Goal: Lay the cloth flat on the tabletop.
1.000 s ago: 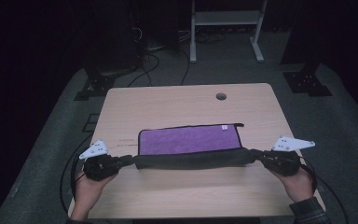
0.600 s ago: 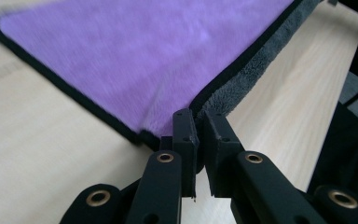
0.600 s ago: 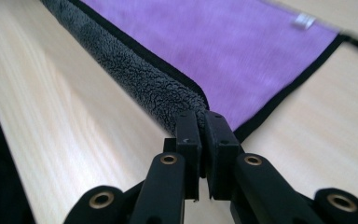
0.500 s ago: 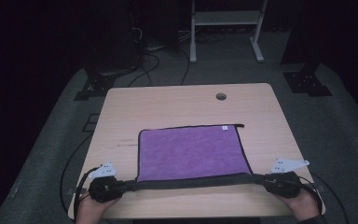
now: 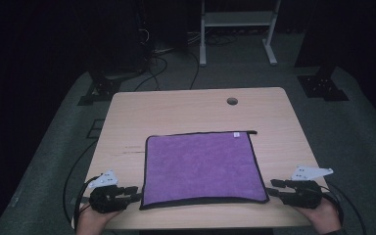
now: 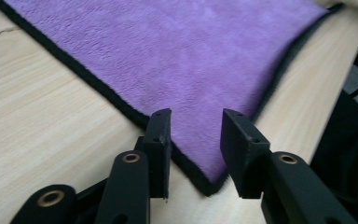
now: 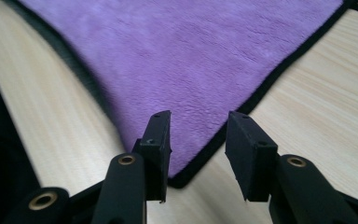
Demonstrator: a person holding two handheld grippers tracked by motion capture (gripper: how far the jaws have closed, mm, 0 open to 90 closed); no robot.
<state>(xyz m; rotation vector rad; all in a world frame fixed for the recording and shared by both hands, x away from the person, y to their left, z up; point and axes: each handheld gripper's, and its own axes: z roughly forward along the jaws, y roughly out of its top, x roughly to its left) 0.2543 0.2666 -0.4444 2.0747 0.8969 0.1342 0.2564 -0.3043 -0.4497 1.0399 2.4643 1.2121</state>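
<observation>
Wooden table (image 5: 127, 122), lower centre: we see the purple cloth (image 5: 200, 166) flat; left gripper (image 5: 133, 192) and right gripper (image 5: 272, 188), jaws just parted, probably clear of its near corners. Release step; next, withdraw.

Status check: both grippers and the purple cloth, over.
Left gripper and right gripper just opened, pads off. Purple cloth flat on table, near corners between the jaws. Nothing in the way.

Dim high view, dark surroundings; close views perhaps slightly blurred.
</observation>
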